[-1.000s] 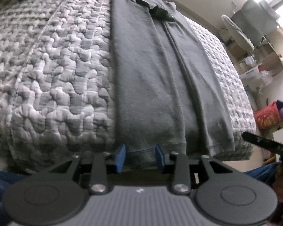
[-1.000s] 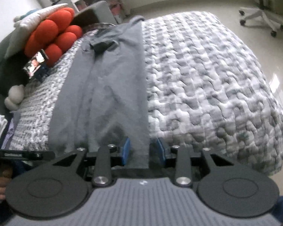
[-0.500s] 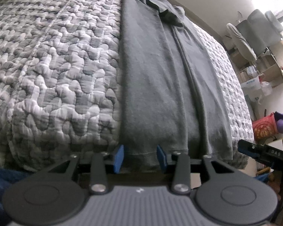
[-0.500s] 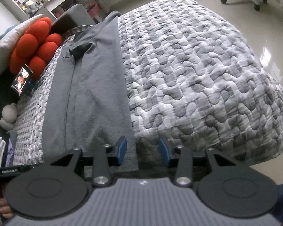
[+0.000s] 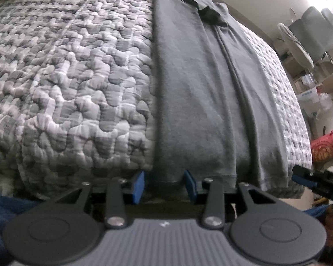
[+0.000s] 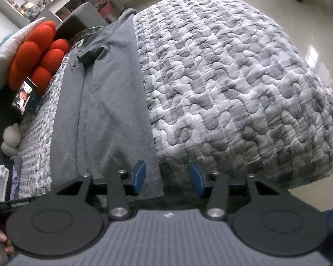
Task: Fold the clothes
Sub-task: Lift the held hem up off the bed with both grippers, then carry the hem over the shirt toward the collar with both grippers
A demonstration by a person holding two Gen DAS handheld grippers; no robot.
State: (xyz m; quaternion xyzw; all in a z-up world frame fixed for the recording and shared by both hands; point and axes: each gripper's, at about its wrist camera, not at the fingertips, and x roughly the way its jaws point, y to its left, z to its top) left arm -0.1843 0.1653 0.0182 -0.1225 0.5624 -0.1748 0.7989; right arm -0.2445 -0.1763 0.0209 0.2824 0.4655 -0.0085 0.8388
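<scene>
on the quilted bed [image 5: 77,77], a grey shirt [image 5: 199,93] lies folded lengthwise.

Bed with grey quilt [image 5: 73,84], long-folded grey shirt [image 5: 199,88] lying on it

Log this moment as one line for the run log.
stage: hem grasp pending | shirt: folded lengthwise on quilt | left gripper: open, straddles hem | right gripper: open at hem corner

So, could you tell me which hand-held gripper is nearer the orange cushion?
Left. The left hand-held gripper sits at the shirt's hem corner on the orange cushion's side; the right hand-held gripper is at the opposite corner.
</scene>
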